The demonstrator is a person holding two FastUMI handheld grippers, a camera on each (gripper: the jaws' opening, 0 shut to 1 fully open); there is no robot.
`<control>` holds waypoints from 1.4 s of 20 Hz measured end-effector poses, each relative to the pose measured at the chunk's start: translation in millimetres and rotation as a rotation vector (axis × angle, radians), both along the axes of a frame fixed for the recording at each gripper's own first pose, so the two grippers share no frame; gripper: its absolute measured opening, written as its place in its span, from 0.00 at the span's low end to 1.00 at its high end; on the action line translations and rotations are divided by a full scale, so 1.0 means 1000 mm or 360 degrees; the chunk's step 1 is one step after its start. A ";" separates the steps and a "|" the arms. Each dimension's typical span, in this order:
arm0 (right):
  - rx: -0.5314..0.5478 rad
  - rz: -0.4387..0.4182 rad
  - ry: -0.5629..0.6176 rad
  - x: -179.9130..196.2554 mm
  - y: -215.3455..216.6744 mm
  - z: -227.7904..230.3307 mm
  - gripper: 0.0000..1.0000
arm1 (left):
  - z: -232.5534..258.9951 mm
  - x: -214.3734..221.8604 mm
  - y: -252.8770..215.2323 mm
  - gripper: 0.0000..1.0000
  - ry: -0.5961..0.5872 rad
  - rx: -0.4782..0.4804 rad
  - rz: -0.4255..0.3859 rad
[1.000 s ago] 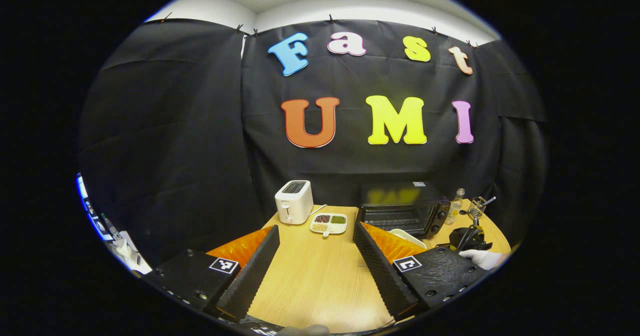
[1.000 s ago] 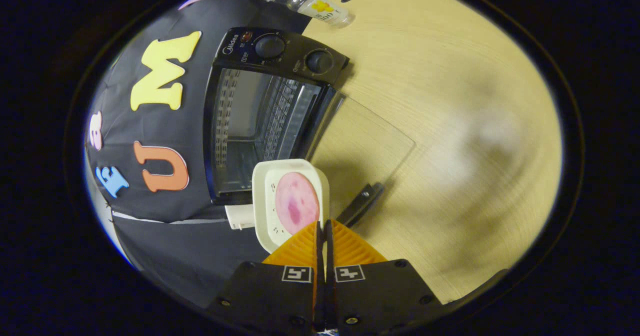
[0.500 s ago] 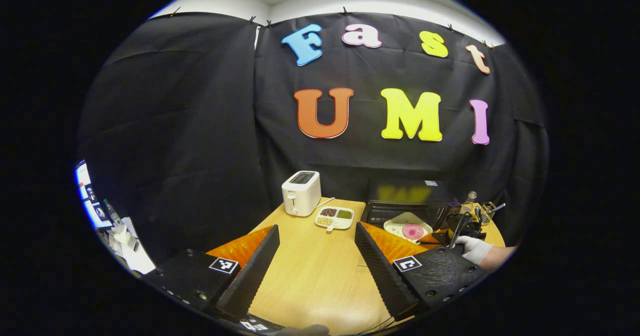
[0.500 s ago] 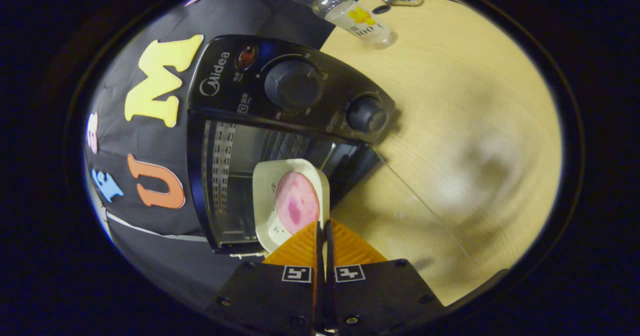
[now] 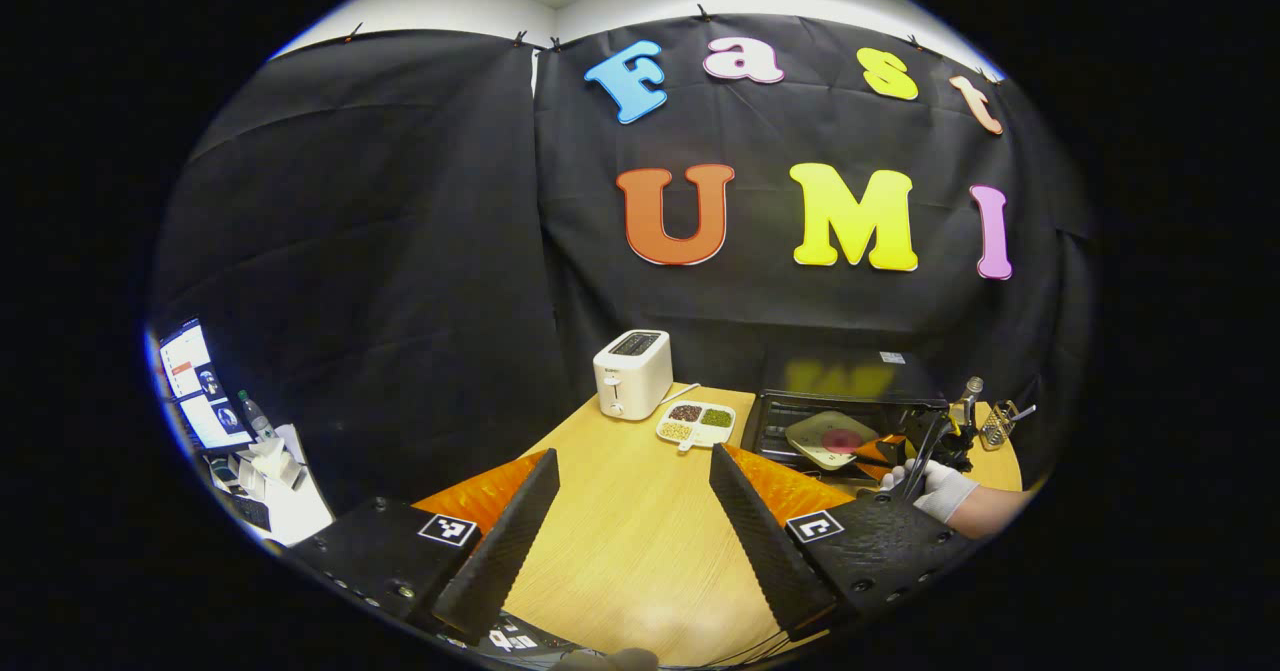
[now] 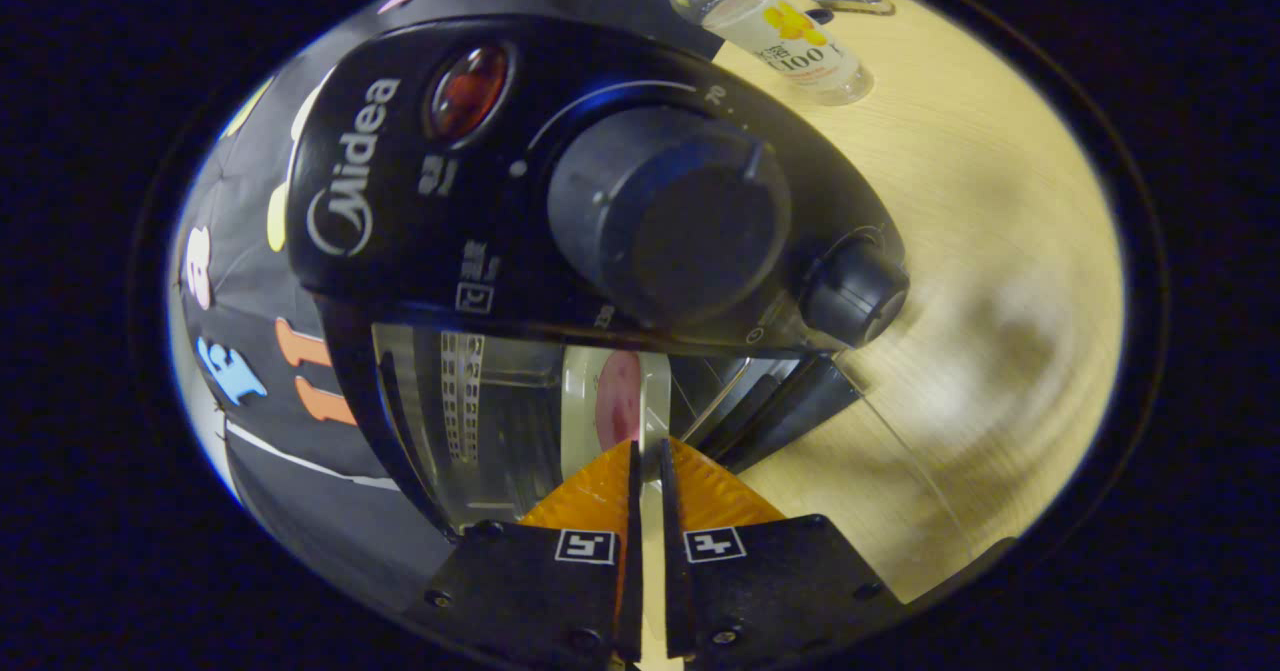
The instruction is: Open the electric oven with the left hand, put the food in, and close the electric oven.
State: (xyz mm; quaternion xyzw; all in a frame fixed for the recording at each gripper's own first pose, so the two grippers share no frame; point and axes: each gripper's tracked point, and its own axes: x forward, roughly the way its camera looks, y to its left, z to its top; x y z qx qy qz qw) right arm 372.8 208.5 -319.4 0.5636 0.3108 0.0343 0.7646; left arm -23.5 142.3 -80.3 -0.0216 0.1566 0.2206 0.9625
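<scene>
Left gripper (image 5: 630,526) low over wooden table (image 5: 620,551), fingers spread wide, nothing between them, aimed toward booth wall. Right gripper (image 6: 645,451) rolled sideways, fingers pinched on rim of plate (image 6: 580,401). Plate carries pink food slice (image 6: 620,401), now partly inside open electric oven (image 6: 560,201), cavity just ahead of fingertips. Left gripper view: gloved hand (image 5: 925,486) holds that gripper at oven mouth, sleeve end behind. Farther: divided dish (image 5: 695,424), white toaster (image 5: 632,373), bottle (image 6: 775,36) beside oven.
</scene>
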 end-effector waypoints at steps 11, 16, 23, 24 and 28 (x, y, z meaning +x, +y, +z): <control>-0.0221 0.0107 -0.0226 -0.056 -0.034 0.058 0.83 | -0.003 -0.005 -0.015 0.97 -0.0085 -0.0031 -0.0126; -0.0555 0.0107 -0.0337 -0.118 -0.073 0.086 0.98 | -0.011 -0.003 -0.032 0.97 -0.0127 -0.0030 -0.0322; -0.1169 0.0067 -0.0472 -0.221 -0.159 0.113 1.00 | -0.036 0.011 -0.084 0.97 -0.0146 -0.0065 -0.0674; -0.1250 0.0043 -0.0486 -0.235 -0.173 0.118 1.00 | -0.039 0.013 -0.091 0.97 -0.0141 -0.0083 -0.0691; -0.1468 0.0032 -0.0547 -0.288 -0.216 0.133 1.00 | -0.056 0.014 -0.133 0.97 -0.0093 -0.0117 -0.0737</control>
